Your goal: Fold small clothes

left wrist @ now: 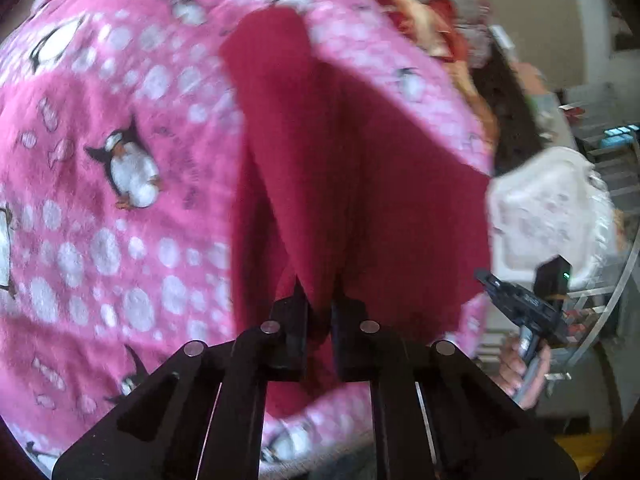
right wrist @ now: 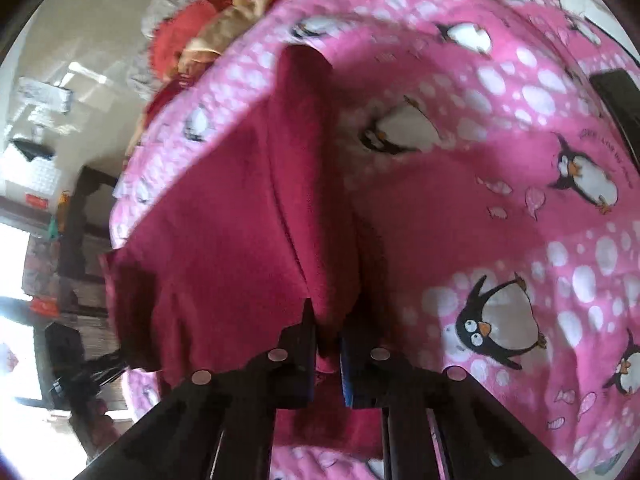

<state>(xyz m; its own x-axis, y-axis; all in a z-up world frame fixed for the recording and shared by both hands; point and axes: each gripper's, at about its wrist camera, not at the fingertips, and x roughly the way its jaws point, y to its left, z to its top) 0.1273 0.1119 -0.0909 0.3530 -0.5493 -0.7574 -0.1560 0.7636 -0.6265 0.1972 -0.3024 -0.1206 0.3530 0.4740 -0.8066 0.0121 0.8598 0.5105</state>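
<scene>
A small dark red garment (left wrist: pixel 340 152) is held up over a pink penguin-print blanket (left wrist: pixel 100 160). My left gripper (left wrist: pixel 320 300) is shut on one of its near corners. My right gripper (right wrist: pixel 328 320) is shut on another corner of the same garment (right wrist: pixel 224 240), which hangs stretched between the two and sags at the middle. The far end of the cloth rests on the blanket (right wrist: pixel 520 220). The right gripper's body and the hand holding it show at the right of the left wrist view (left wrist: pixel 528 312).
A heap of orange, red and cream clothes (right wrist: pixel 208 40) lies at the blanket's far edge. A white garment (left wrist: pixel 548 212) shows at the right in the left wrist view. Room furniture and a bright window (right wrist: pixel 16 280) lie beyond the blanket's left edge.
</scene>
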